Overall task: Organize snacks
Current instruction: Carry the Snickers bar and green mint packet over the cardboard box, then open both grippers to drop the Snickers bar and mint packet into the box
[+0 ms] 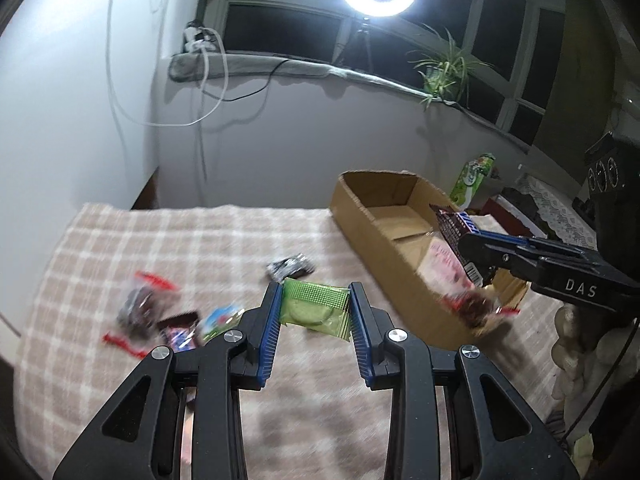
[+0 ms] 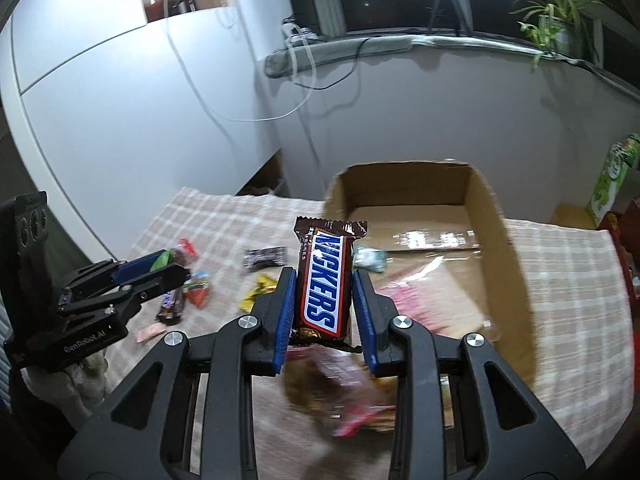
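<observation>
Our left tool (image 1: 314, 310) is clenched on a green snack packet (image 1: 314, 307), lifted clear of the checked cloth (image 1: 224, 236) on the bench. Below and left of it lie several loose wrapped snacks (image 1: 160, 320); a black-and-white packet (image 1: 291, 266) sits just beyond its tips. Our right tool (image 2: 324, 296) grasps a Snickers bar (image 2: 323, 280) upright between its blue pads (image 2: 285, 312), and the open cardboard box (image 2: 508, 264) stands just ahead and right of it, with pink wrappers (image 2: 432, 300) inside.
</observation>
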`<state>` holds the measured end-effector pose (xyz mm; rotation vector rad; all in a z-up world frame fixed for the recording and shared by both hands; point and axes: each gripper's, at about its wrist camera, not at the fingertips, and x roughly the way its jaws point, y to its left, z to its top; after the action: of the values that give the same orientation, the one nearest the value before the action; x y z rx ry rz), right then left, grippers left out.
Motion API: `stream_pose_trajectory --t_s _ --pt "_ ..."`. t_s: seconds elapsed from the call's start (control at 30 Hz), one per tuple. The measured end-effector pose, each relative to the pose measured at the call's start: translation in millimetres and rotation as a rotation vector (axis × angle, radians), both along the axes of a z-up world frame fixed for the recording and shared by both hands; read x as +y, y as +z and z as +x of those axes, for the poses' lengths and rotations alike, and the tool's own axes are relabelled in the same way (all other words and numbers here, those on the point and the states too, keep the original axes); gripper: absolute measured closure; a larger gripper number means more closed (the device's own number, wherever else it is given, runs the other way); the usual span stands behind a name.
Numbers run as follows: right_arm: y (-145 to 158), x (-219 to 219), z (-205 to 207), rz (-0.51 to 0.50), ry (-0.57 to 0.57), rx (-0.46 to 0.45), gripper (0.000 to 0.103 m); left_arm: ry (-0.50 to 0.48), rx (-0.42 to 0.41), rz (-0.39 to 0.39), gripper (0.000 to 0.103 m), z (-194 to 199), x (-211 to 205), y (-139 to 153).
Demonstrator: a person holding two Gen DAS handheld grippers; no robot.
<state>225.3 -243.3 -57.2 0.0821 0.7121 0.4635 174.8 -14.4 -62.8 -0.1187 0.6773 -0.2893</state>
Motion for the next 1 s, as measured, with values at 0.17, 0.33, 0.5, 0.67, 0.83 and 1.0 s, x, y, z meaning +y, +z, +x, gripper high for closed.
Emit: stream_pose_trajectory --t_s 0.17,0.33,0.5,0.67,0.83,1.0 --pt "-2.9 -26.1 12.4 0.000 -0.041 0.010 0.073 -0.029 -0.009 0.002 0.072 17.3 -20.6 5.0" --pt "-10.8 -46.2 26.5 -0.003 -0.068 0.029 0.073 -0.060 -0.008 0.015 0.072 37.2 -42.6 6.1" --pt "-18.6 -63.6 40.4 0.001 -0.091 0.044 0.073 -0.100 0.001 0.037 0.072 58.0 -65.8 3.8" --pt "-25.4 -76.3 50.7 0.000 -0.103 0.057 0.073 -0.129 0.013 0.048 0.072 76.0 -84.3 1.0" --pt "-32.4 -83.1 58.1 0.014 -0.108 0.076 0.073 -0.150 0.032 0.057 0.072 90.3 -99.3 -6.4" --pt "-35.3 -84.6 60.7 0.018 -0.108 0.079 0.073 -0.160 0.053 0.053 0.071 98.7 -107.4 -12.9"
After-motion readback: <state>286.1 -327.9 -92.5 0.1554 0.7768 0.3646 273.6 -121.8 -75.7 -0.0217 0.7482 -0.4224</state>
